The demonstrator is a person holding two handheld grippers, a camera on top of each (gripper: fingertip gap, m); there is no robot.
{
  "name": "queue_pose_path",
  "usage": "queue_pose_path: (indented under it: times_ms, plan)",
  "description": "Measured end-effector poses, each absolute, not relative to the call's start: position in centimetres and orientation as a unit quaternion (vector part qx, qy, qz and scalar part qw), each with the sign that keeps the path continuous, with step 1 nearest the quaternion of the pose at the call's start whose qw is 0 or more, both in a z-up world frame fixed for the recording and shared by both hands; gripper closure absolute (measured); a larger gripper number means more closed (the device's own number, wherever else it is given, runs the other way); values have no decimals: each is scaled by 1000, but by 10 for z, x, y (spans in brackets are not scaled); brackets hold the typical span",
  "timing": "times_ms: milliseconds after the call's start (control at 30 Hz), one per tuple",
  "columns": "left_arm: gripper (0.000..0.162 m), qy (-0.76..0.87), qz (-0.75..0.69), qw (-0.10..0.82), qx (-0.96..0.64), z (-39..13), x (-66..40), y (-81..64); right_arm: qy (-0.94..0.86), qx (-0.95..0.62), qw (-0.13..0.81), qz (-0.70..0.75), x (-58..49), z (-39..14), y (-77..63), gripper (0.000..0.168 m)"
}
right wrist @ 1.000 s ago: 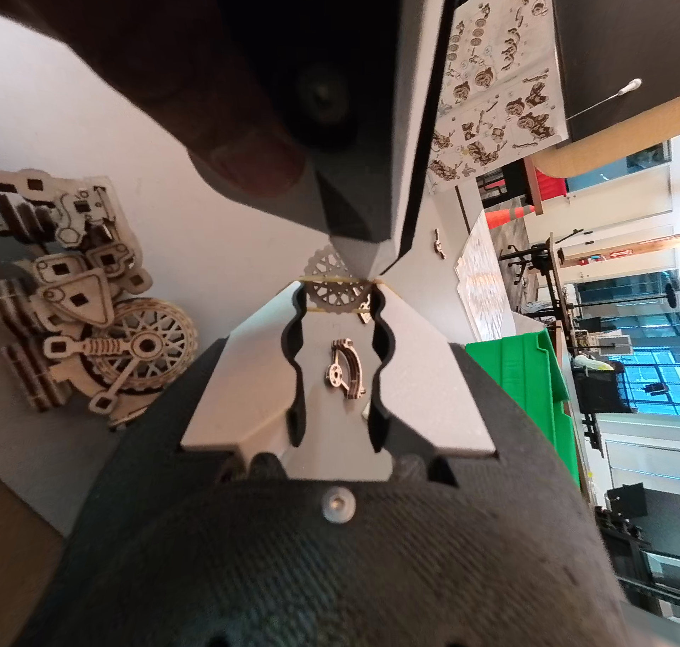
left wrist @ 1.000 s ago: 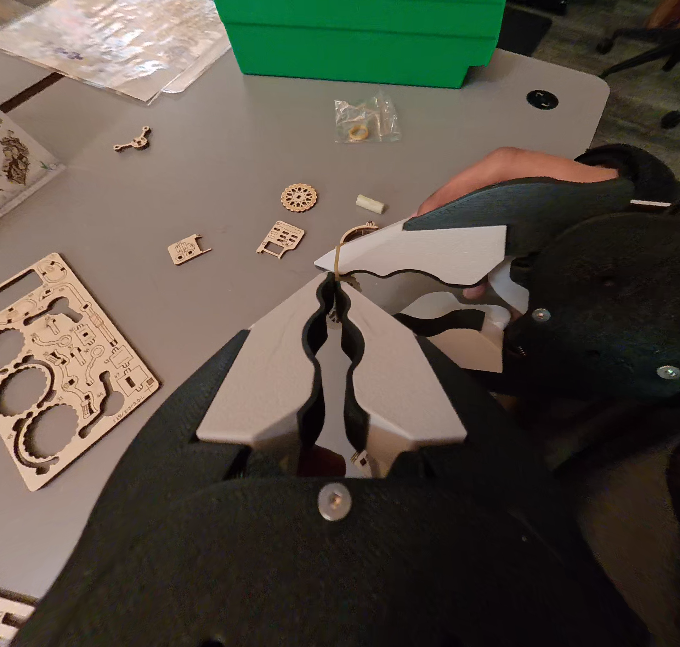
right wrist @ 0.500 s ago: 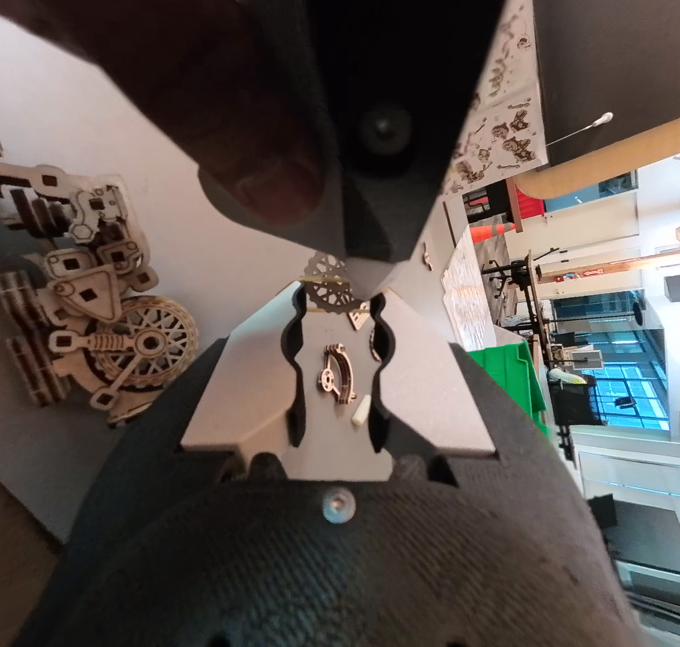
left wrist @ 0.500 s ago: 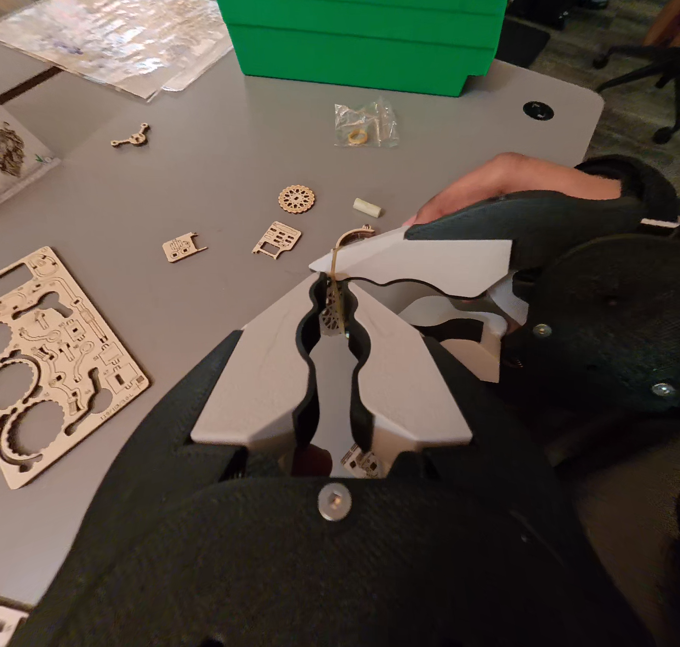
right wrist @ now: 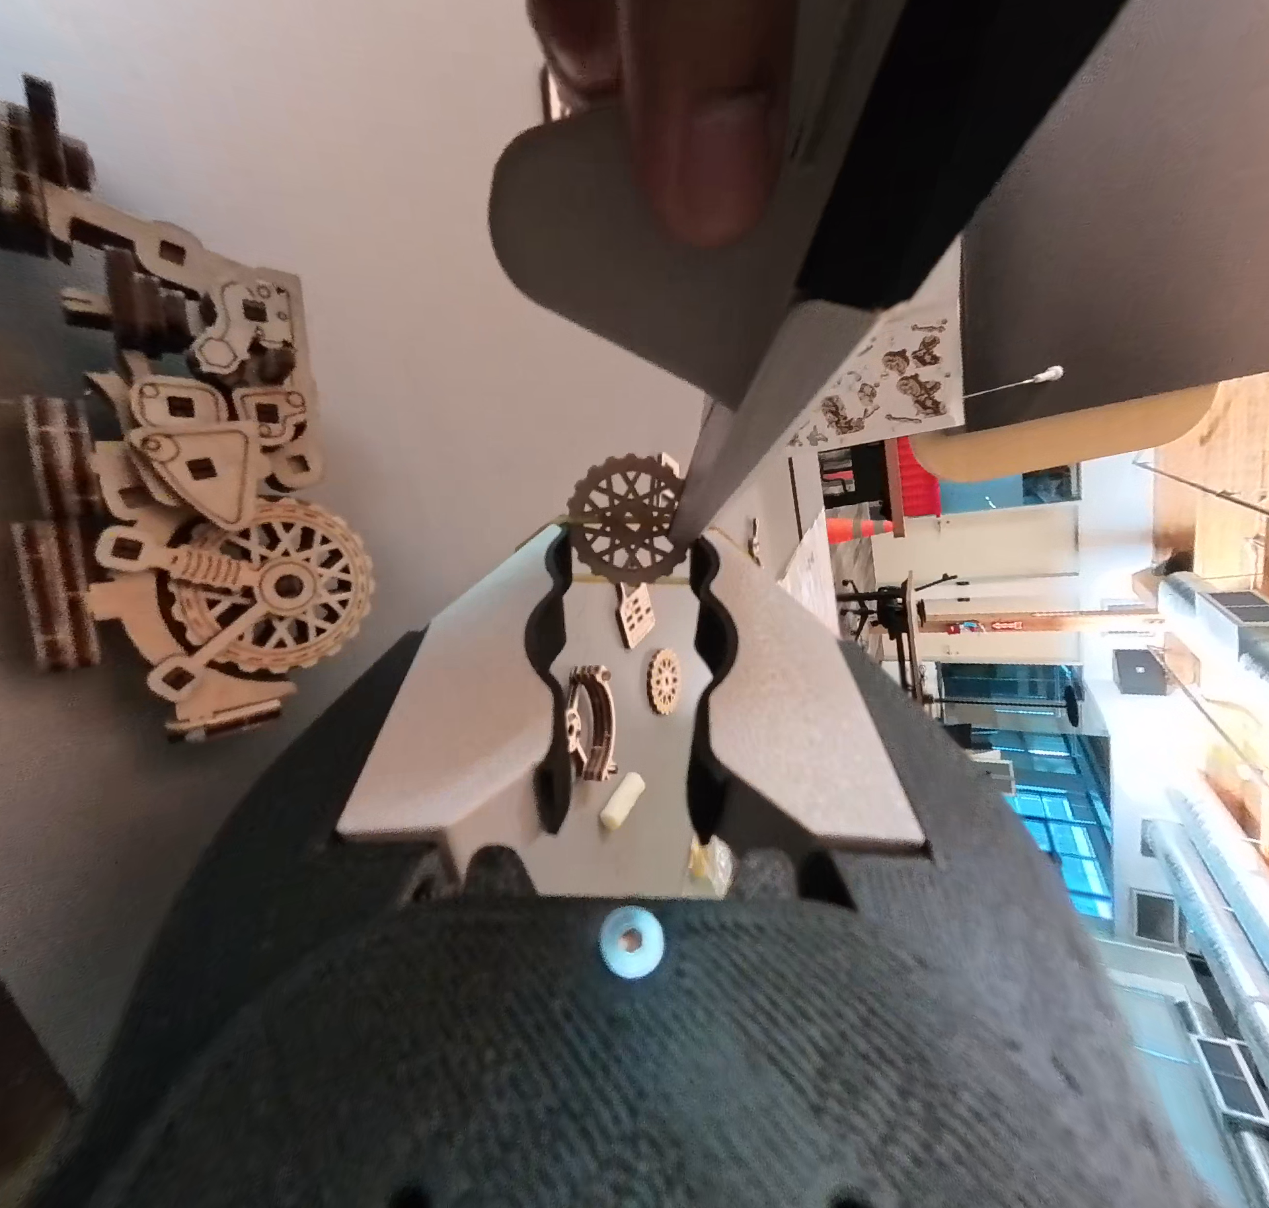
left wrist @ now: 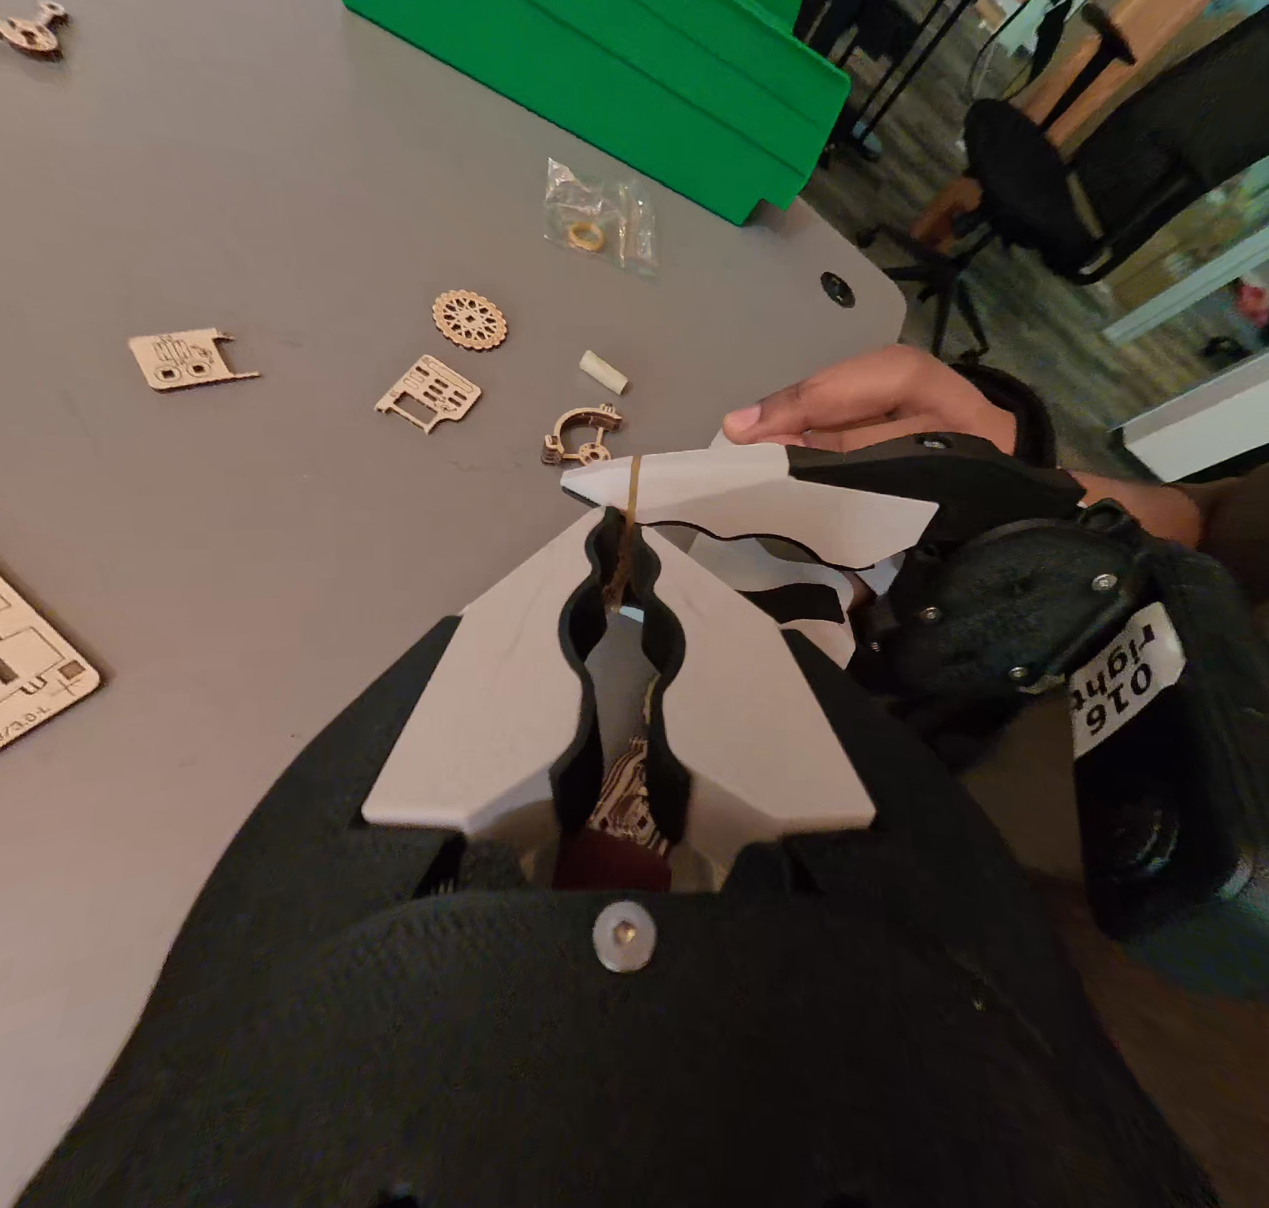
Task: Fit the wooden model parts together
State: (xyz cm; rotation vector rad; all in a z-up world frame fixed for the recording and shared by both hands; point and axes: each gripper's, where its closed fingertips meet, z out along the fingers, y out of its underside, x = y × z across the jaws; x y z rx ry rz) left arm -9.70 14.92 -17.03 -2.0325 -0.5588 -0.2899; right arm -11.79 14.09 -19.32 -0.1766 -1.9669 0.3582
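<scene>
My left gripper (left wrist: 621, 523) is shut on a thin wooden gear wheel (right wrist: 628, 523), which shows edge-on in the left wrist view (left wrist: 621, 578). My right gripper (right wrist: 628, 547) is open, and a yellow rubber band (right wrist: 659, 582) is stretched across its fingertips (left wrist: 721, 488). The gear sits between those tips, inside the band. The left gripper's fingers (right wrist: 693, 509) come down from above in the right wrist view. A partly built wooden model (right wrist: 192, 523) stands on the table to the left there.
Loose on the grey table (left wrist: 275, 179) are a gear (left wrist: 470, 320), two flat pieces (left wrist: 427, 392) (left wrist: 182, 361), an arc piece (left wrist: 580, 437), a white peg (left wrist: 603, 372) and a small bag (left wrist: 597, 214). A green bin (left wrist: 584, 42) stands behind, and a punched sheet (left wrist: 34, 681) lies at the left edge. Left and right tips are no more than a few centimetres apart.
The left gripper has swung to the right and tilted, still holding the gear. In the right wrist view its fingers have shifted right, so more of the gear shows. The band stays stretched.
</scene>
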Motion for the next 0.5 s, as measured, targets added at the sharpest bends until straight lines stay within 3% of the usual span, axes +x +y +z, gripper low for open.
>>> queue_pose_path:
  times_ms: [200,500]
  plan:
    - [162,-219,-112,493,-835,-168,-97,147,-823,-72,543,150,-118,-191,140,134]
    - [161,-202,13,491,-847,-168,-101,154,-822,-116,539,139,-121,-191,147,135]
